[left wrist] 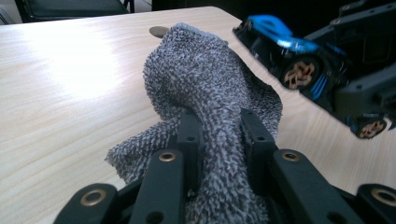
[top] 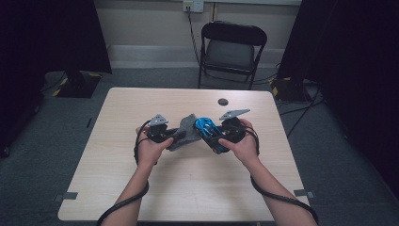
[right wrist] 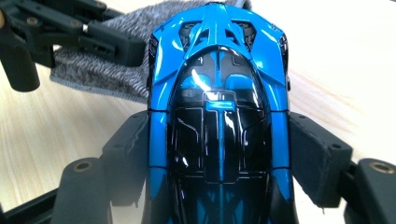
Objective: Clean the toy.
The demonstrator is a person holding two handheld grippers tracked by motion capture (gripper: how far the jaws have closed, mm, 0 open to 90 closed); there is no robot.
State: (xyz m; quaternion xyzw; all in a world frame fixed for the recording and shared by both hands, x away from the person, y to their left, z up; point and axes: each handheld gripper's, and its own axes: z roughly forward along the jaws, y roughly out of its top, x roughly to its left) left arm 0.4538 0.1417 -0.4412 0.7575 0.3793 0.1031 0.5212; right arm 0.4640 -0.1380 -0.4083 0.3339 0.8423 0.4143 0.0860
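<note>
**A:** So what's the setup from the high view?

**B:** Light wood-grain table point(top: 188, 188) on grey carpet, with a black folding chair point(top: 231, 49) behind it against a pale wall and dark curtains on both sides. There's a wall socket point(top: 193, 5) up top with a cable hanging down. A small dark round disc point(top: 223, 101) sits on the far part of the table, well apart from the hands. The left gripper point(top: 175, 133) and right gripper point(top: 211, 135) meet over the middle of the table, with a grey cloth point(top: 187, 132) and a blue toy car point(top: 207, 129) between them.

**A:** And the left gripper view?

**B:** The left gripper point(left wrist: 219, 140) has its jaws clamped on a bunched fold of the grey terry cloth point(left wrist: 205, 79), which rises in a hump above the tabletop point(left wrist: 70, 84). The toy car point(left wrist: 289, 60) hangs off to the right, tilted, bronze wheels showing. The disc point(left wrist: 159, 31) pokes out behind the cloth; could be a coin or a cap, too blurry to call.

**A:** Right gripper view?

**B:** The right gripper point(right wrist: 219, 154) is pinching the toy car point(right wrist: 218, 107) by its sides, roof facing the camera, nose pointing away. The cloth point(right wrist: 93, 70) touches the car's front, with the left gripper point(right wrist: 116, 46) holding it at upper left. Bright tabletop point(right wrist: 345, 60) underneath.
</note>
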